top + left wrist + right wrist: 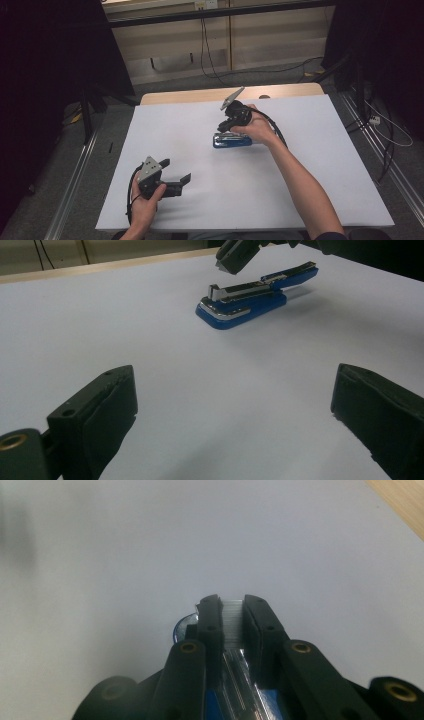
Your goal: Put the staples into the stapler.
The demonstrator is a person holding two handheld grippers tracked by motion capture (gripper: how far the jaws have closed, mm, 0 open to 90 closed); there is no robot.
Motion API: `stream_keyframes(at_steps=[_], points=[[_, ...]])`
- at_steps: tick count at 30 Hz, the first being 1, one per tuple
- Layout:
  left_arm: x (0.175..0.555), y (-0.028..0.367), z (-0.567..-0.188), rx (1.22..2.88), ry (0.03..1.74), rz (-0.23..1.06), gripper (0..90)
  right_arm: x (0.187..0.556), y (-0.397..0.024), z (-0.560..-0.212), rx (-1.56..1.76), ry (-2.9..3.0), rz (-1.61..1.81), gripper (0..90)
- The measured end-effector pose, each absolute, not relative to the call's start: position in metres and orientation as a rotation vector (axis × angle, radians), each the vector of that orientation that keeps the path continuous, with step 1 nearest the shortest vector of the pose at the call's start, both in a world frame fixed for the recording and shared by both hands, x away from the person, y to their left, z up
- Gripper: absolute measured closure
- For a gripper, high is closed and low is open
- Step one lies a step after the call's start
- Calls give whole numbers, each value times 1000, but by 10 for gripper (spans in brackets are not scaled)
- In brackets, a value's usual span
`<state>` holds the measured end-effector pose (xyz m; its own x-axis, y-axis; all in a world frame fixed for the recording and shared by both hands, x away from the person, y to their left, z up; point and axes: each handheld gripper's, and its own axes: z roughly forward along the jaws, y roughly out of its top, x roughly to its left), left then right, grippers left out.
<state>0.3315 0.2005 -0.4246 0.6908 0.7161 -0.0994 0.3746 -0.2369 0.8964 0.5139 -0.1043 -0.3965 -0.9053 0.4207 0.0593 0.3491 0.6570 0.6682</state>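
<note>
The blue stapler (232, 140) lies near the middle of the white table (300, 190), partly hidden under the right gripper (226, 131), whose jaws are almost together just above it. The left gripper (177, 171) rests near the front, jaws wide apart and empty.

A white sheet (300, 165) covers a wooden table (200, 95); grey floor (60, 175), pale cabinets (260, 40), loose cables (390, 135) and dark curtains (45, 60) surround it.
</note>
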Motion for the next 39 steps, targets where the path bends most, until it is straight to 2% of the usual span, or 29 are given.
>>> stream_keyframes(at_steps=[39], points=[[332,201,-425,1853,854,403,49,518,-106,-408,325,2824,1068,793]])
